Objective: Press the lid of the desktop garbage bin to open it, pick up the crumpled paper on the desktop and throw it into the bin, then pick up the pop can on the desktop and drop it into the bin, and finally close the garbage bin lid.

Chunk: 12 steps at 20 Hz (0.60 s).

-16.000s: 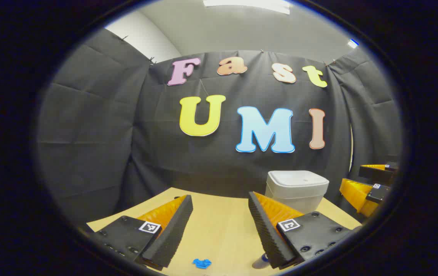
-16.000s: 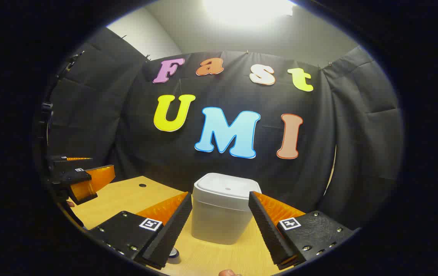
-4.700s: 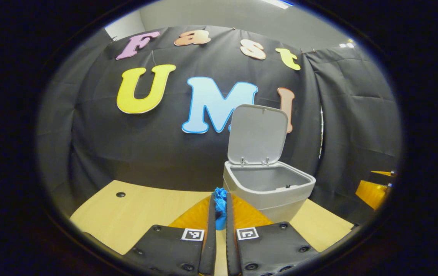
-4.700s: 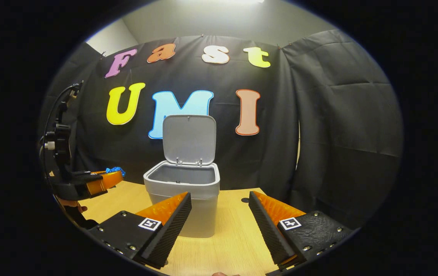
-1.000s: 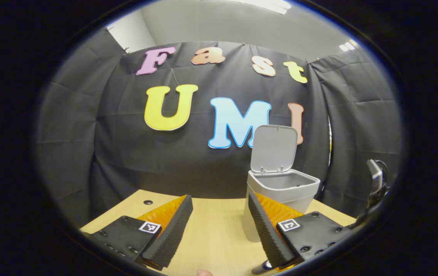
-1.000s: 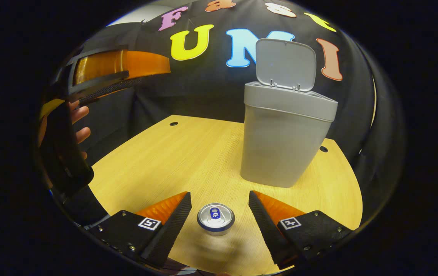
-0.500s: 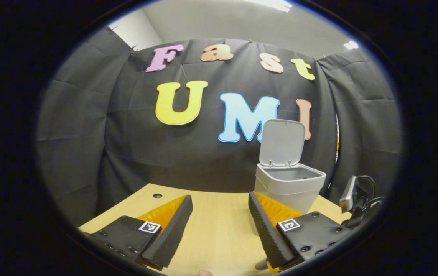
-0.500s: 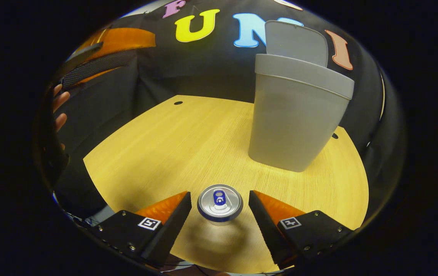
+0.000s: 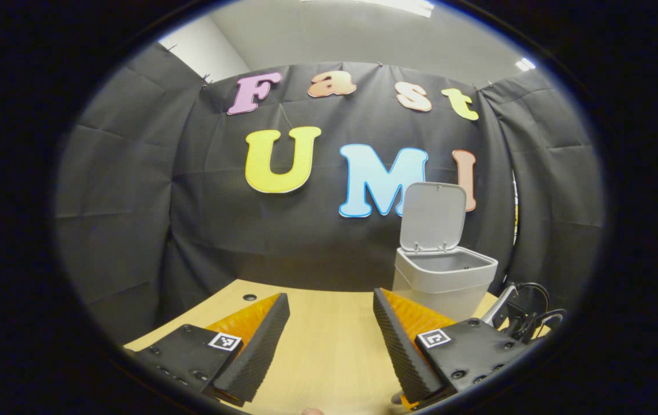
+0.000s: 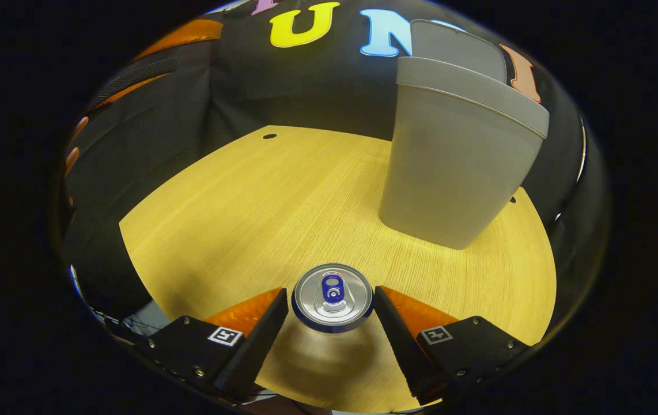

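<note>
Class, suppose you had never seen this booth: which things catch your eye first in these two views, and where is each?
In the right gripper view, an upright can stands on the table between the open right gripper's fingers. Behind it to the right stands the bin, its lid raised. In the left gripper view, the left gripper hangs open above the table, holding nothing.

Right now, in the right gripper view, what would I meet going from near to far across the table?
The right gripper with its open fingers → the pop can standing between them → bare wooden table → the garbage bin → its raised lid.
</note>
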Tool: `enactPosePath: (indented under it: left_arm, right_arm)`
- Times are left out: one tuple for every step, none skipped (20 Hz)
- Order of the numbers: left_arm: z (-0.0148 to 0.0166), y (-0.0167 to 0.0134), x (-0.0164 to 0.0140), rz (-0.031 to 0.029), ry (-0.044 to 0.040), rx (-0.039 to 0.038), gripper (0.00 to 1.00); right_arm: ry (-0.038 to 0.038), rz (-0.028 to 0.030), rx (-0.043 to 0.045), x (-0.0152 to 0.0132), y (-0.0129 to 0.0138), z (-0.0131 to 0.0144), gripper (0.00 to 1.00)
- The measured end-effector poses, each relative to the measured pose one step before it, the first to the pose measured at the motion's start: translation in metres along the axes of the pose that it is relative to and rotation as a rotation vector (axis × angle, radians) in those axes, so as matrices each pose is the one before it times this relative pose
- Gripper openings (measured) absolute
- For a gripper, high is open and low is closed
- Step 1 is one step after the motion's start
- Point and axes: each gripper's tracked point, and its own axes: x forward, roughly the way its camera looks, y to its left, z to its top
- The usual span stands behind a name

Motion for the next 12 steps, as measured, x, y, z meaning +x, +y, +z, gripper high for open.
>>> enactPosePath:
  left_arm:
    - [0.00072,-0.00006,-0.00035,-0.00078,-0.00195,0.002,0.96]
    - [-0.00011,-0.00162,0.00143,-0.00251,-0.00089,-0.00168,0.96]
    - [-0.00069,-0.00084,0.00108,-0.00148,-0.00074,-0.00391,0.95]
    - [-0.00098,-0.00026,0.00106,-0.00112,0.0017,-0.00418,0.95]
    - [-0.00143,-0.00061,0.00105,-0.00132,0.00124,-0.00542,0.96]
    - [-0.00189,-0.00193,0.00149,-0.00272,0.00381,-0.00419,0.96]
    - [-0.0015,-0.00156,0.00099,-0.00224,0.00381,-0.00166,0.96]
    - [-0.00114,-0.00222,0.00149,-0.00444,0.00199,0.00018,0.96]
    - [-0.00007,-0.00161,0.00124,-0.00159,-0.00105,0.00024,0.96]
    - [0.00007,-0.00195,0.0004,-0.00456,-0.00154,-0.00058,0.95]
    - [-0.00015,-0.0014,0.00138,-0.00199,-0.00074,-0.00056,0.95]
    - [-0.00143,-0.00174,0.00195,-0.00355,0.00146,-0.00069,0.95]
  right_arm:
    - [-0.00096,-0.00302,-0.00032,-0.0003,-0.00032,-0.00159,0.93]
    - [-0.00081,-0.00054,-0.00114,-0.00091,-0.00164,0.0011,0.86]
    - [-0.00041,-0.00663,-0.00207,0.0004,-0.0023,0.00045,0.86]
    - [-0.00205,-0.00279,-0.00647,-0.00223,-0.00166,0.0015,0.85]
    - [-0.00515,-0.00515,-0.00738,-0.00193,-0.0013,-0.00054,0.85]
    - [-0.0097,-0.00567,-0.00281,-0.00201,-0.00301,0.003,0.84]
    - [-0.01114,-0.00159,0.00231,-0.00217,-0.00165,0.00229,0.84]
    - [-0.00976,-0.00143,0.00421,-0.00294,-0.00262,0.00327,0.84]
    - [-0.01405,-0.00316,0.00425,-0.00262,-0.00228,0.00295,0.84]
    - [-0.01219,0.00033,0.00459,-0.00456,-0.0018,0.0048,0.83]
    - [-0.01205,-0.00179,0.0047,-0.00411,-0.00092,0.00318,0.82]
    - [-0.01431,-0.00323,0.00457,-0.0045,-0.00314,0.00576,0.82]
